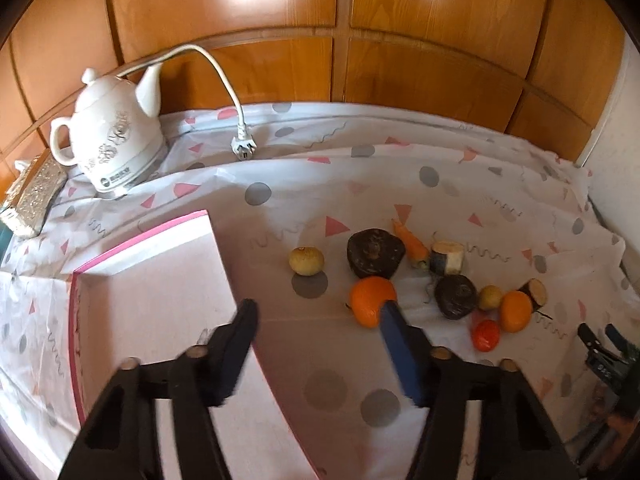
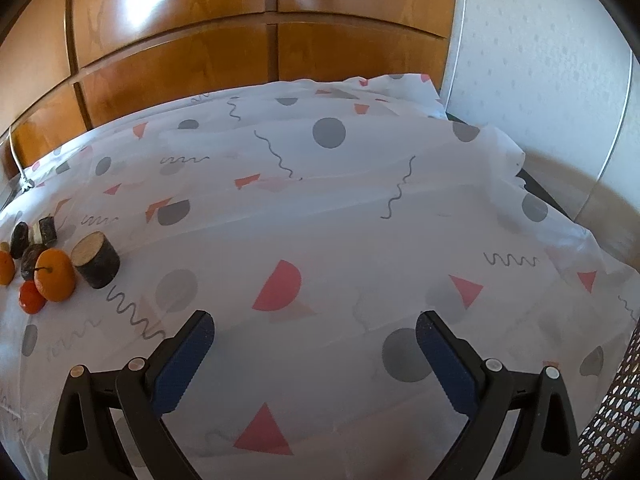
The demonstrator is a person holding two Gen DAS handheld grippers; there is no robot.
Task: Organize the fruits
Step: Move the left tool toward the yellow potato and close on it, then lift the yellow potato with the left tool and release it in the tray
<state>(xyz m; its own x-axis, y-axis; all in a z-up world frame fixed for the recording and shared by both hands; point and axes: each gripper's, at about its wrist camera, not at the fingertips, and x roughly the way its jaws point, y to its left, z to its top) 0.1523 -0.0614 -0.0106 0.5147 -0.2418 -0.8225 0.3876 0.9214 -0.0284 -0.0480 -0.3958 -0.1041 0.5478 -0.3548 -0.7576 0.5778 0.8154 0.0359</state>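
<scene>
In the left wrist view, my left gripper [image 1: 318, 314] is open and empty above the cloth, its right finger just in front of an orange [image 1: 370, 300]. Beyond lie a yellow round fruit [image 1: 306, 261], two dark lumpy fruits [image 1: 374, 253] [image 1: 456, 296], a carrot [image 1: 410, 242], a second orange [image 1: 516, 311], a small red fruit [image 1: 485, 335] and cut log-like pieces [image 1: 448, 258]. A pink-rimmed tray [image 1: 160, 280] lies to the left. My right gripper [image 2: 314, 326] is open and empty over bare cloth; the fruit pile with an orange [image 2: 54, 275] sits at its far left.
A white electric kettle [image 1: 116, 144] with cord and plug [image 1: 242, 148] stands at the back left beside a patterned box [image 1: 36, 192]. Wooden panelling [image 1: 340, 20] backs the table. The right gripper shows at the right edge [image 1: 604, 356]. A cut log [image 2: 96, 266] stands beside the pile.
</scene>
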